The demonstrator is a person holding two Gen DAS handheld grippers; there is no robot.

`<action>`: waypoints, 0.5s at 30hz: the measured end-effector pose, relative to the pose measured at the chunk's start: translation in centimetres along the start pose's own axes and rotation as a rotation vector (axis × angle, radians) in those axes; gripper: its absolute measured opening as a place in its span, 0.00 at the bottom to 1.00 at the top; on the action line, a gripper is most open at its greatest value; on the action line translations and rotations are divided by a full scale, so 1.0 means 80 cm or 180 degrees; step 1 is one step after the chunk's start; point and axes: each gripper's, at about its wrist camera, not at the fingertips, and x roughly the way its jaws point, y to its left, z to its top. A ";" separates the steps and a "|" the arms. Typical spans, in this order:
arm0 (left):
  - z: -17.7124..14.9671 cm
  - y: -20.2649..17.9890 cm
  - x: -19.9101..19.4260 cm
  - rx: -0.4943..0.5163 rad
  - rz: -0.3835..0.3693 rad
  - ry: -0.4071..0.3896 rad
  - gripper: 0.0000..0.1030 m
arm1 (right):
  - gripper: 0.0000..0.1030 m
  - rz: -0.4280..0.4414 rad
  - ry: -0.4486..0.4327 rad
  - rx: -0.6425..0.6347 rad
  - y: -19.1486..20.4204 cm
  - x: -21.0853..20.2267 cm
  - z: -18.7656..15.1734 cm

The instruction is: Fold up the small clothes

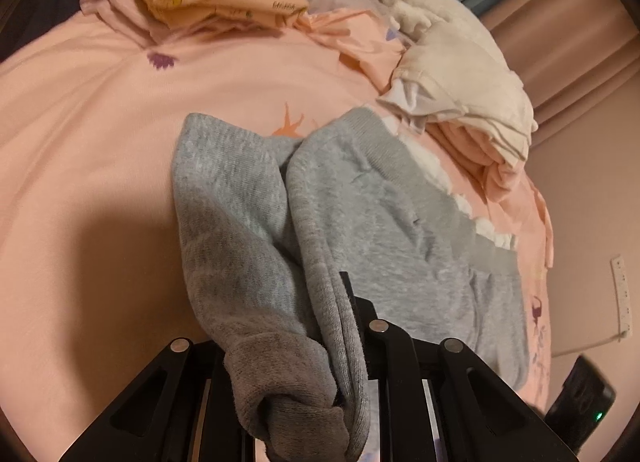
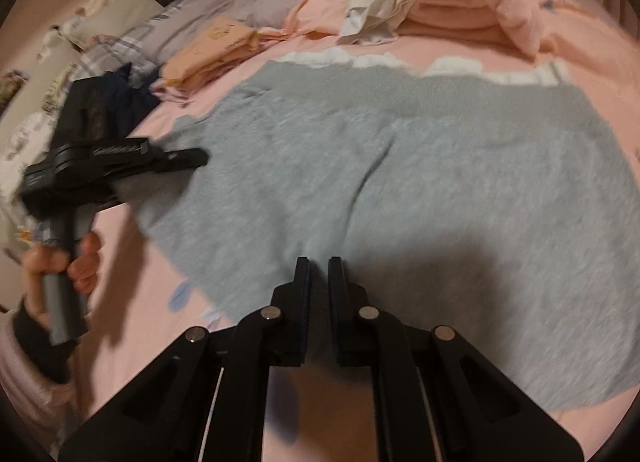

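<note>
On the left wrist view I see my left gripper [image 1: 340, 346] pinching a bunched edge of the grey garment [image 1: 384, 222], which lies on the pink bedspread [image 1: 88, 150] below the cream folded stack [image 1: 460, 82]. On the right wrist view my right gripper [image 2: 318, 266] hangs pressed together with nothing in it, over the garment's near edge.

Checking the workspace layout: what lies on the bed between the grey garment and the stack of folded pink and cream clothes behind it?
In the right wrist view, only a strip of white cloth along the grey garment's far edge, then bare pink bedsheet up to the folded stack.
</note>
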 end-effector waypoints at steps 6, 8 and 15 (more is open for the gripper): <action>0.001 -0.050 -0.026 0.0255 0.0094 -0.0242 0.09 | 0.12 0.0279 -0.0390 0.0313 -0.028 -0.037 -0.019; 0.001 -0.069 -0.030 0.0356 0.0086 -0.0282 0.08 | 0.12 0.0384 -0.0526 0.0458 -0.041 -0.049 -0.021; -0.010 -0.153 -0.039 0.0884 0.0186 -0.0405 0.08 | 0.12 0.0538 -0.0759 0.0828 -0.078 -0.075 -0.024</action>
